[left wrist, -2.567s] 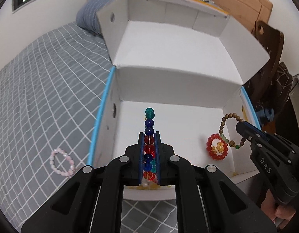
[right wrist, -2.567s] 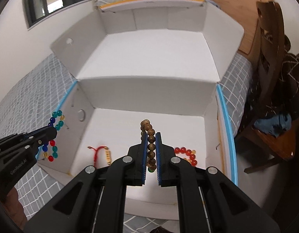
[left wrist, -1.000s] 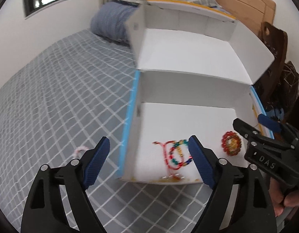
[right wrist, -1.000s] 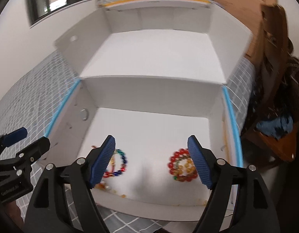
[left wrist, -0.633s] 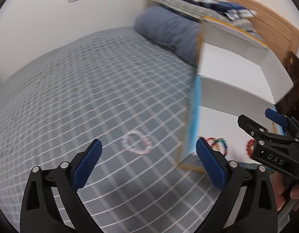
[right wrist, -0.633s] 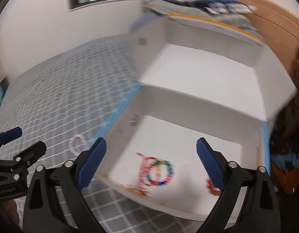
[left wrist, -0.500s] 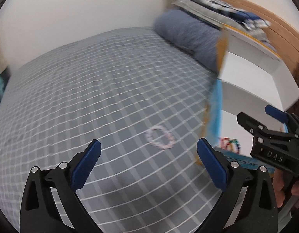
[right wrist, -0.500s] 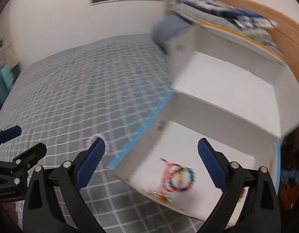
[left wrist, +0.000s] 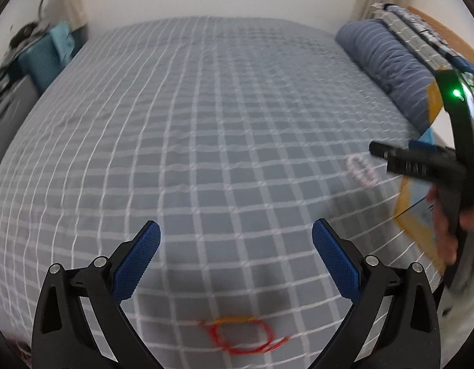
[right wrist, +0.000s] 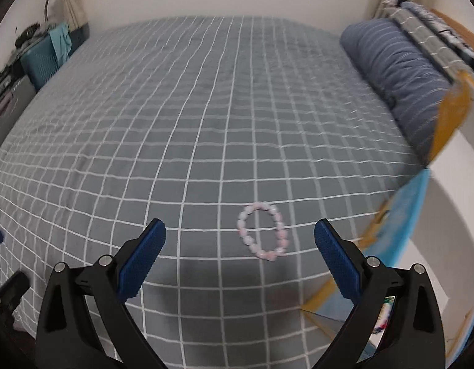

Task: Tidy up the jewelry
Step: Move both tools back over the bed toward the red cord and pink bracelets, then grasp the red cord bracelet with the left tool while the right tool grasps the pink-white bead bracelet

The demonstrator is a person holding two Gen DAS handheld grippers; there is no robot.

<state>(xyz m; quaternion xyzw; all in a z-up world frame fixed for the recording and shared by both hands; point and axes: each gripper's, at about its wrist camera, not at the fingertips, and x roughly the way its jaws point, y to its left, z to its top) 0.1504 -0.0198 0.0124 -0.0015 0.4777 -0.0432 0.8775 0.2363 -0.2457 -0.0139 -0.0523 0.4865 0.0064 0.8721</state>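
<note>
A pink beaded bracelet [right wrist: 263, 230] lies flat on the grey checked bedspread [right wrist: 191, 123], just ahead of my right gripper [right wrist: 240, 246], which stands open and empty above it. The left wrist view shows the same pink bracelet [left wrist: 361, 172] far right, partly behind the right gripper's black body. A red and orange cord bracelet [left wrist: 246, 335] lies on the bedspread [left wrist: 206, 123] below my left gripper [left wrist: 236, 249], which is open with nothing between its blue pads. The white box [right wrist: 446, 215] with a blue edge sits at the right; a bit of coloured beads shows inside it.
A striped blue pillow [right wrist: 400, 70] lies at the head of the bed on the right. A teal basket [right wrist: 43, 61] and clutter stand beyond the bed's far left corner. A hand [left wrist: 452, 224] holds the right gripper at the right edge of the left wrist view.
Both grippers let go of their bead strings in the box, opened wide and swung left away from it over the bedspread. The pink bracelet now lies under the right gripper.
</note>
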